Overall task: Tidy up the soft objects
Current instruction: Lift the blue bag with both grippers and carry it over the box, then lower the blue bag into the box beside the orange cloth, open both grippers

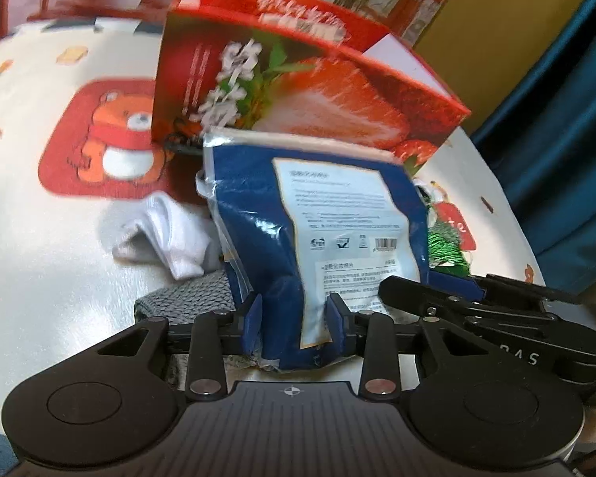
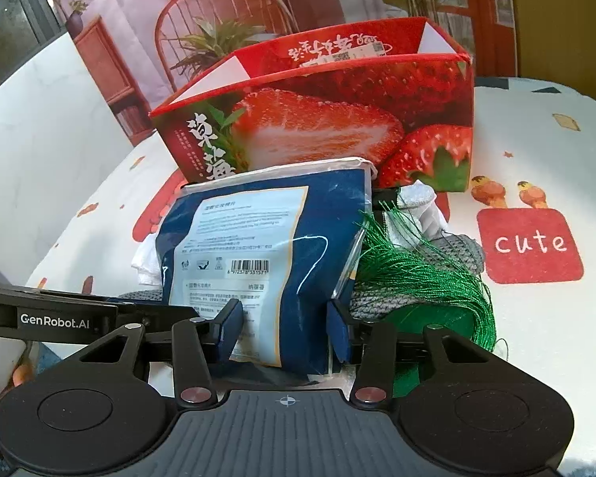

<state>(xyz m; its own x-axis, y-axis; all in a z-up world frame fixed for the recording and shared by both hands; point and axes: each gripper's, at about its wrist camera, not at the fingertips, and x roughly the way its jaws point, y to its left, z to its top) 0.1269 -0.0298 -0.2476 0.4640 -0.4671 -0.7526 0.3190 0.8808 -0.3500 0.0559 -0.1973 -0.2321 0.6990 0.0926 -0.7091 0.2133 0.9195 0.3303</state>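
Both wrist views look down, close, at the pouch (image 1: pixel 329 218) (image 2: pixel 266 246).

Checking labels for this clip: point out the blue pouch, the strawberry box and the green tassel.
blue pouch (image 2: pixel 258 238): right wrist view, on its pale label.
strawberry box (image 2: pixel 318 127): right wrist view, front wall.
green tassel (image 2: pixel 417 274): right wrist view, on its threads.

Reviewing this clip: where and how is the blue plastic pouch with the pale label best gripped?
By the near bottom edge of the blue plastic pouch, from the near side. It leans upright against the red strawberry box. Left gripper and right gripper straddle that thin edge.
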